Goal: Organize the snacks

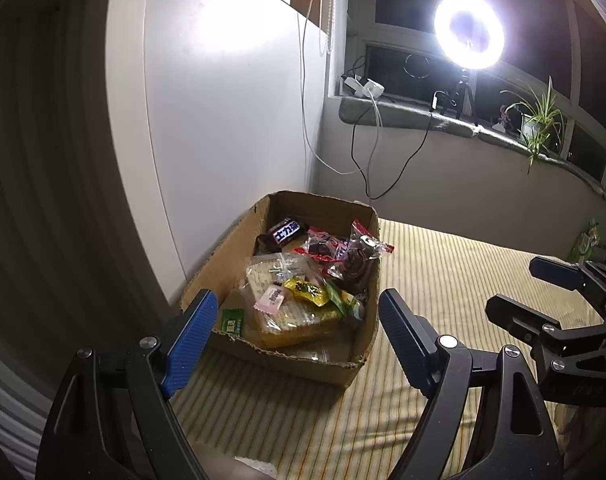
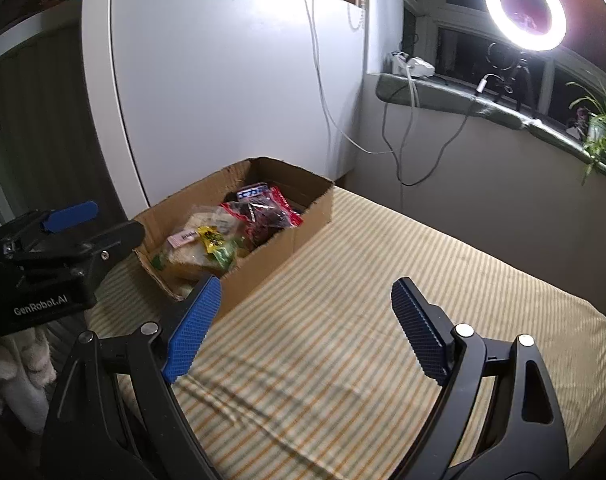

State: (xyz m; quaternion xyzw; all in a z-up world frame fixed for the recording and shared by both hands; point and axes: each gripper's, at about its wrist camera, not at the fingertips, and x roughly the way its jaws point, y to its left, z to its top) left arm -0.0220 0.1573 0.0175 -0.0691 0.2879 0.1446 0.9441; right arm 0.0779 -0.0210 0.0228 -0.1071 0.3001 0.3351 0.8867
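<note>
An open cardboard box (image 1: 363,344) stands on a striped cloth at the back left, against a white cabinet. It holds several snacks: a dark chocolate bar (image 1: 287,233), red-edged clear packets (image 1: 343,252), a yellow packet (image 1: 307,291), a pink sachet (image 1: 271,298) and a large clear biscuit pack (image 1: 287,320). My left gripper (image 1: 297,308) is open and empty, just in front of the box. My right gripper (image 2: 305,304) is open and empty over the bare cloth, right of the box (image 2: 279,248). The right gripper also shows at the right of the left wrist view (image 1: 515,288).
The striped cloth (image 2: 383,280) covers the surface. A white cabinet (image 2: 223,80) stands behind the box. A windowsill (image 1: 403,114) carries a ring light (image 1: 469,30), cables, a power strip and a plant (image 1: 539,120). A green packet (image 1: 587,242) lies at the far right.
</note>
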